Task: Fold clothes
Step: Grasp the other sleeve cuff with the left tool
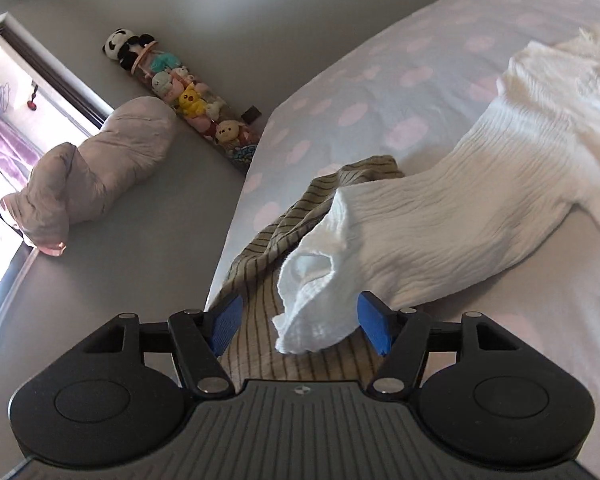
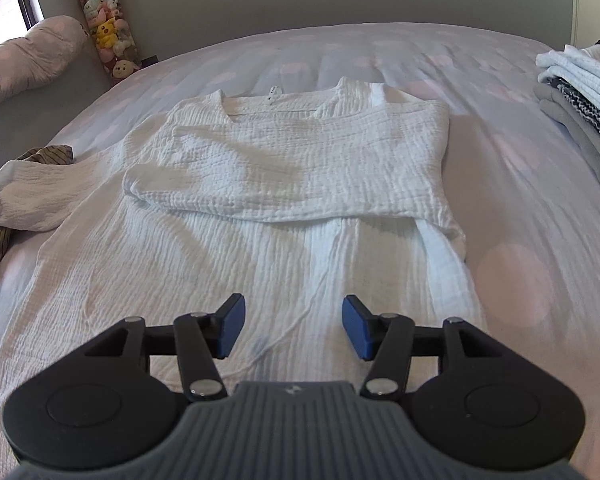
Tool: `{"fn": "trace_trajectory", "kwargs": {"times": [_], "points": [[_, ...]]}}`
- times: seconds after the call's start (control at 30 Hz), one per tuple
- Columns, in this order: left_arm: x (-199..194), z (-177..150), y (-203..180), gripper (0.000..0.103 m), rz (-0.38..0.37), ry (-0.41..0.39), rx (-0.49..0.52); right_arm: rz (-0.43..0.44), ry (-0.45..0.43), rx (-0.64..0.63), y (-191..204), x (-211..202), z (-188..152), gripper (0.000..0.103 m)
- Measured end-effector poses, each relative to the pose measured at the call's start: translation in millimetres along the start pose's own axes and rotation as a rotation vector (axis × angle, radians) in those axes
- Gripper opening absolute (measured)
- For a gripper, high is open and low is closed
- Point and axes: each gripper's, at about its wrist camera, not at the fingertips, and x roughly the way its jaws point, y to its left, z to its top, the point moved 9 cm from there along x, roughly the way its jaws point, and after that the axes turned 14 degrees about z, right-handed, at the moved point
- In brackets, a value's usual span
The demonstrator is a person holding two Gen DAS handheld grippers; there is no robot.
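A: Looking down, we see the white crinkle-cotton shirt spread flat on the polka-dot bed, one sleeve folded across its chest.

B: Our right hand-held gripper hangs over the hem, blue pads apart, holding nothing.

A: Our left hand-held gripper, equally spread, brackets the other sleeve's cuff, lying over a striped olive garment.

tall clear tube stuffed with plush toys against the grey wall, panda plush on top. lumpy polka-dot pillow lying near it on the floor, next to a bright window.
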Motion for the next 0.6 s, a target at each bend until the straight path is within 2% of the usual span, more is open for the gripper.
{"fn": "trace_trajectory", "kwargs": {"times": [0.1,0.13,0.17,0.2,0.23,0.27,0.33,0.43,0.6], "points": [[22,4,-12,0.061,-0.015,0.006,0.04,0.001,0.002,0.018,-5,2,0,0.058],[27,5,-17,0.057,-0.027,0.013,0.056,-0.002,0.007,0.022,-7,3,-1,0.058],[31,7,-21,0.05,-0.039,0.022,0.072,-0.005,0.012,0.026,-9,5,-2,0.058],[32,8,-23,0.027,-0.054,0.031,0.081,-0.009,0.016,0.032,-12,6,-2,0.058],[32,10,-22,0.018,-0.078,0.042,0.075,-0.01,0.018,0.038,-14,6,-2,0.058],[30,12,-20,0.018,-0.103,0.053,0.067,-0.008,0.014,0.044,-15,6,-1,0.058],[26,22,-10,0.007,-0.134,0.065,0.05,0.001,0.004,0.055,-18,5,1,0.058],[18,45,13,0.006,-0.172,0.098,0.0,0.019,-0.008,0.073,-19,2,4,0.058],[-16,107,40,0.005,-0.252,0.135,-0.077,0.044,-0.028,0.11,-26,-5,6,0.058]]}}
